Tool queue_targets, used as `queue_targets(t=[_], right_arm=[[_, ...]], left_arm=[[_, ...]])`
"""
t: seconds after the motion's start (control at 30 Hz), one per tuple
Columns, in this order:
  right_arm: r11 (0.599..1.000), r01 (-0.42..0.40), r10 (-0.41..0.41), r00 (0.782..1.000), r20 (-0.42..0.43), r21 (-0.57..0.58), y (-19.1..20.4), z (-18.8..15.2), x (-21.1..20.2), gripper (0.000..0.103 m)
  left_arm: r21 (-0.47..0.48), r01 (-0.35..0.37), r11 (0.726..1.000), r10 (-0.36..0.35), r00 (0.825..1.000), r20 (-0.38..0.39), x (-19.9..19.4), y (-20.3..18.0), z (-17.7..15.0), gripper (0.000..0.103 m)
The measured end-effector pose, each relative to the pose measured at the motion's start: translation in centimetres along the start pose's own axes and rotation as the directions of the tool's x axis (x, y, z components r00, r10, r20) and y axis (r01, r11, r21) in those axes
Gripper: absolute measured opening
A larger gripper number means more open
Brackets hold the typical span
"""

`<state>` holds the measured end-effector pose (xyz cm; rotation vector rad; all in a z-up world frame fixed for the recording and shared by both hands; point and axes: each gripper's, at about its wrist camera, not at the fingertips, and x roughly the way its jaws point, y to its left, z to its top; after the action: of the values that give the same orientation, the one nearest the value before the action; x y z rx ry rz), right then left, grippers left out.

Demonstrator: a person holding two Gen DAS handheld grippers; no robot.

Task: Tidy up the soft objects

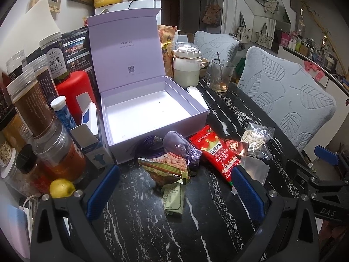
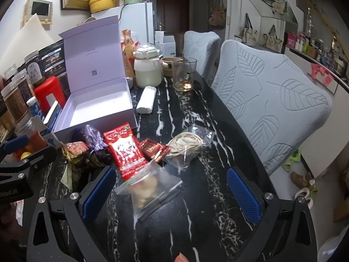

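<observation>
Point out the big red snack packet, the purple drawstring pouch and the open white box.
red snack packet [image 2: 125, 150]: right wrist view, on the middle of its printed front.
purple drawstring pouch [image 1: 177, 145]: left wrist view, on its bulging body.
open white box [image 1: 152, 135]: left wrist view, on its front outer wall.

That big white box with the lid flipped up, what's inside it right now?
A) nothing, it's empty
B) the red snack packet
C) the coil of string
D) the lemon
A: the white box shows only its bare floor; the red snack packet lies outside on the table.
</observation>
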<state>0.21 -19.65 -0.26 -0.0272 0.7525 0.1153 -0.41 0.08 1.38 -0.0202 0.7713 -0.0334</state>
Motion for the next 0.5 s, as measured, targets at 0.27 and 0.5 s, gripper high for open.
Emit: queue_targets(t=[0.27, 0.5], right_arm=[[1.0, -0.003, 0.003, 1.0, -0.005, -0.002, -0.13, -0.03, -0.03, 0.103], [1.0, -0.008, 0.009, 1.0, -0.018, 0.006, -0.27, -0.2, 0.23, 0.103]], left_arm=[[-0.004, 0.006, 1.0, -0.006, 1.0, -0.012, 0.18, -0.08, -0.15, 0.103], [-0.012, 0.019, 1.0, -0.019, 1.0, -0.013, 0.17, -0.13, -0.24, 0.103]])
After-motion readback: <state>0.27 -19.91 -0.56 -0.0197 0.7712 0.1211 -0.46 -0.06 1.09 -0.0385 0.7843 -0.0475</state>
